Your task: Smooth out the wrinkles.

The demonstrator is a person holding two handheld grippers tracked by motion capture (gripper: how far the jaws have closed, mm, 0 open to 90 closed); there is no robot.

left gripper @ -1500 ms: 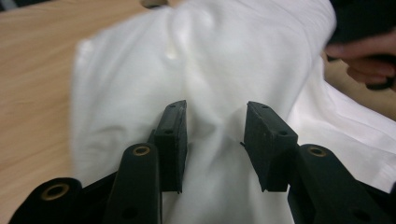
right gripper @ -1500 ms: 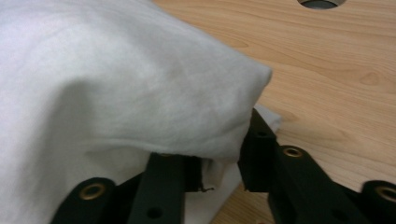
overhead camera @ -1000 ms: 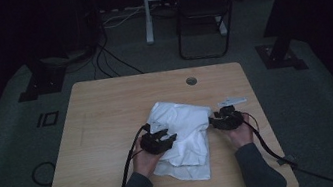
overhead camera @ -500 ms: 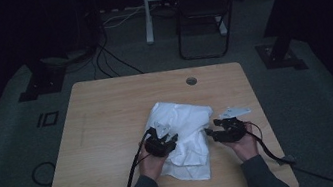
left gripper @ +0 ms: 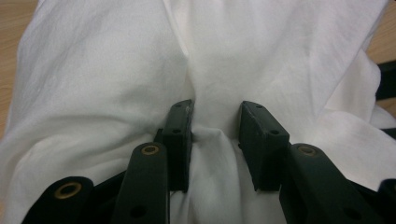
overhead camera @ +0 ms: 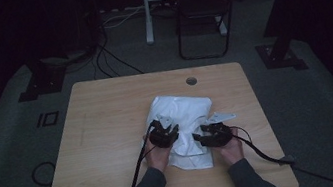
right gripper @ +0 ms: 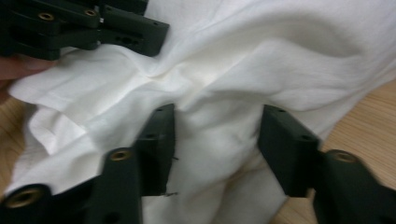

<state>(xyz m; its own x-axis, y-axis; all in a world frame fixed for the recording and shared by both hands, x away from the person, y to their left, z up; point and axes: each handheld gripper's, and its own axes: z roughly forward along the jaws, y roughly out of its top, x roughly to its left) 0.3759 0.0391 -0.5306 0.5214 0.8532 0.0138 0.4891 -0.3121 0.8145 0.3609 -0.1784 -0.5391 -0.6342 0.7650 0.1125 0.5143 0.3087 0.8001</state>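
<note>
A crumpled white cloth (overhead camera: pixel 182 111) lies on the wooden table (overhead camera: pixel 110 133), right of its middle. My left gripper (overhead camera: pixel 166 133) rests on the cloth's left side. In the left gripper view its jaws (left gripper: pixel 217 109) have just been closing and stand a little apart, with a raised hump of cloth (left gripper: pixel 215 154) between them. My right gripper (overhead camera: pixel 207 137) is on the cloth's near right part. Its jaws (right gripper: pixel 217 114) have just been closing too and stand wide, with the cloth (right gripper: pixel 219 140) between them. The left gripper (right gripper: pixel 93 28) lies at the top left of the right gripper view.
A round cable hole (overhead camera: pixel 191 80) sits near the table's far edge. Black cables (overhead camera: pixel 260 152) trail from both grippers over the near edge. Beyond the table stand a dark chair (overhead camera: pixel 202 12) and stand feet (overhead camera: pixel 41 85) on grey carpet.
My right gripper has moved left and toward the near edge, further onto the cloth. My left gripper has shifted slightly right. The cloth between them has bunched up more.
</note>
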